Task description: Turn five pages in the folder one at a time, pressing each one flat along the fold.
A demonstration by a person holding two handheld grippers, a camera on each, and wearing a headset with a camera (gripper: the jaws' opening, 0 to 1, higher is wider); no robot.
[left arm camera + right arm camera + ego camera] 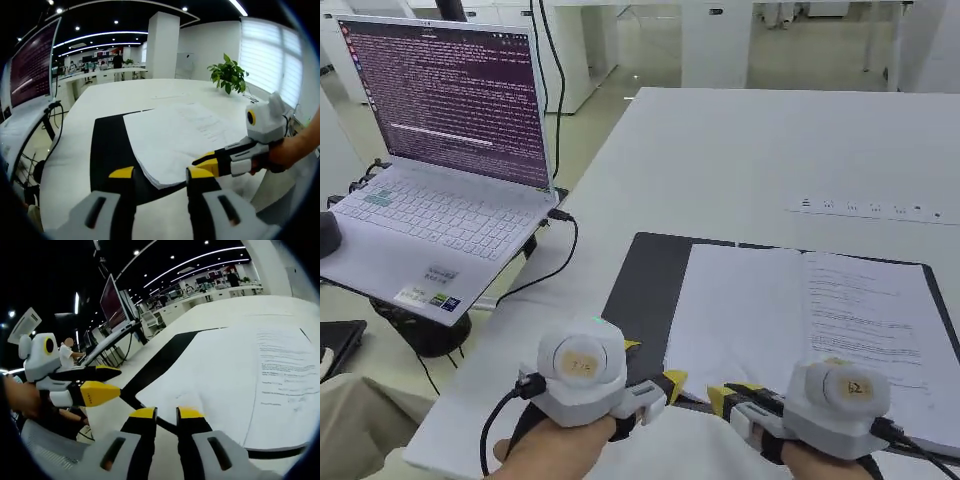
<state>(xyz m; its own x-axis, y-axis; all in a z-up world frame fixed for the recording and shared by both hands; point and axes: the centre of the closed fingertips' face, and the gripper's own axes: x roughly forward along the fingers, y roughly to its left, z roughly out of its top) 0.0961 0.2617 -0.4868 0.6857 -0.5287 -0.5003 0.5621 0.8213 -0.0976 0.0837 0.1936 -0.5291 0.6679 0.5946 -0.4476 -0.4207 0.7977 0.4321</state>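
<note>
The folder (645, 290) lies open on the white table, its black cover showing at the left. A blank white page (740, 310) lies left of the fold and a printed page (870, 310) right of it. My left gripper (655, 365) hovers open at the folder's near left corner, with nothing between its yellow-tipped jaws (160, 172). My right gripper (725, 393) is at the near edge of the pages, shut and holding nothing (166, 413). The two tips point at each other, a short gap apart. The right gripper (202, 161) enters the left gripper view; the left gripper (107, 382) enters the right one.
An open laptop (450, 150) stands on a raised stand to the left, with a black cable (555, 260) running toward the table edge. The white table (750, 150) stretches beyond the folder. A potted plant (229, 74) stands at the far side.
</note>
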